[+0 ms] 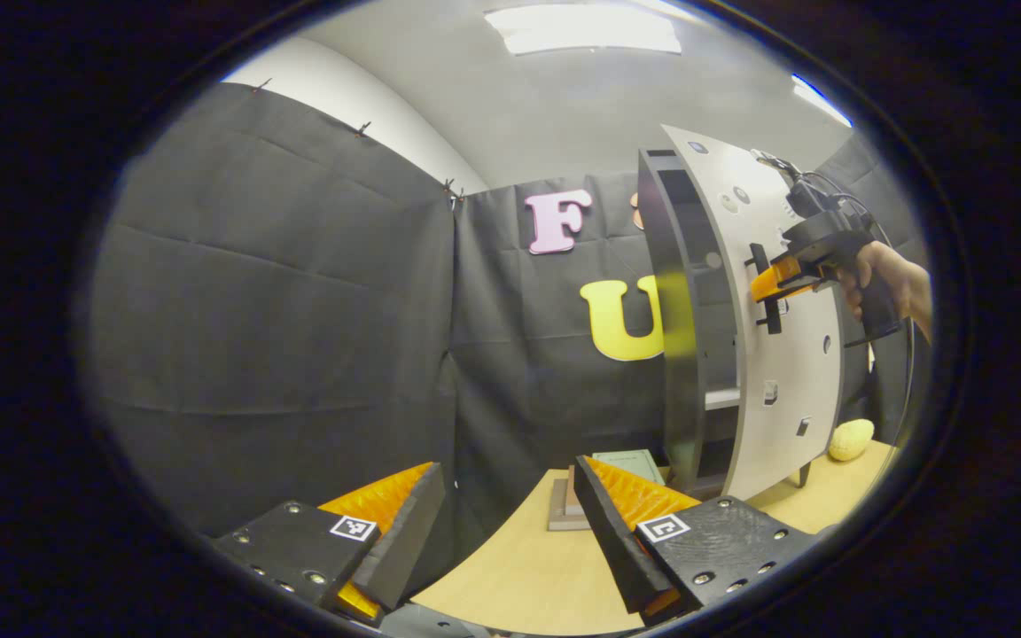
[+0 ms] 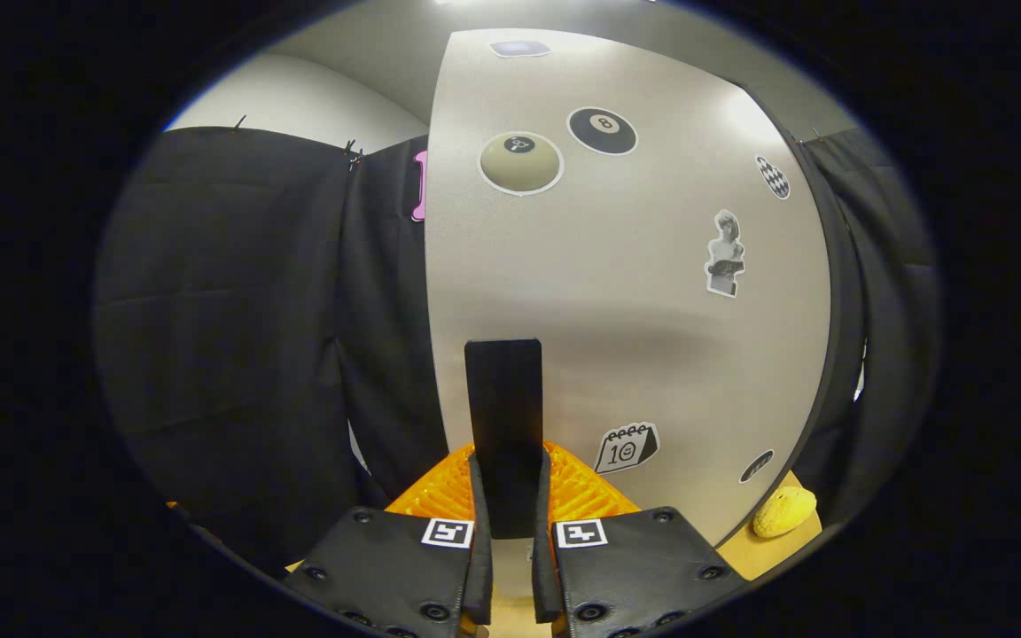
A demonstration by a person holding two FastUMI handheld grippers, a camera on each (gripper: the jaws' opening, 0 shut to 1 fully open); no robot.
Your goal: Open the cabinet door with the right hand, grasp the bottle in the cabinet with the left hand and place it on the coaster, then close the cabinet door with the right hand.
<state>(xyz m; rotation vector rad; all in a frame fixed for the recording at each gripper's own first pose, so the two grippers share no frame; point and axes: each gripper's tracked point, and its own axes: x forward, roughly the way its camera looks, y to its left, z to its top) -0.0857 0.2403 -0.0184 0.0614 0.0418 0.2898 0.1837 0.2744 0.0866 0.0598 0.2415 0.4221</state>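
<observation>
One cabinet door (image 2: 617, 292): right gripper (image 2: 507, 496) jaws clamp its handle (image 2: 503, 416); left gripper (image 1: 506, 523) jaws apart

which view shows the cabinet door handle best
The right gripper view: the handle stands close and centred, clamped between the right gripper. The left gripper view shows it small and far off on the part-open door.

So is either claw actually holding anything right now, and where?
Yes: the right claw is clamped on the cabinet door by its black handle. The left claw is open and holds nothing.
</observation>
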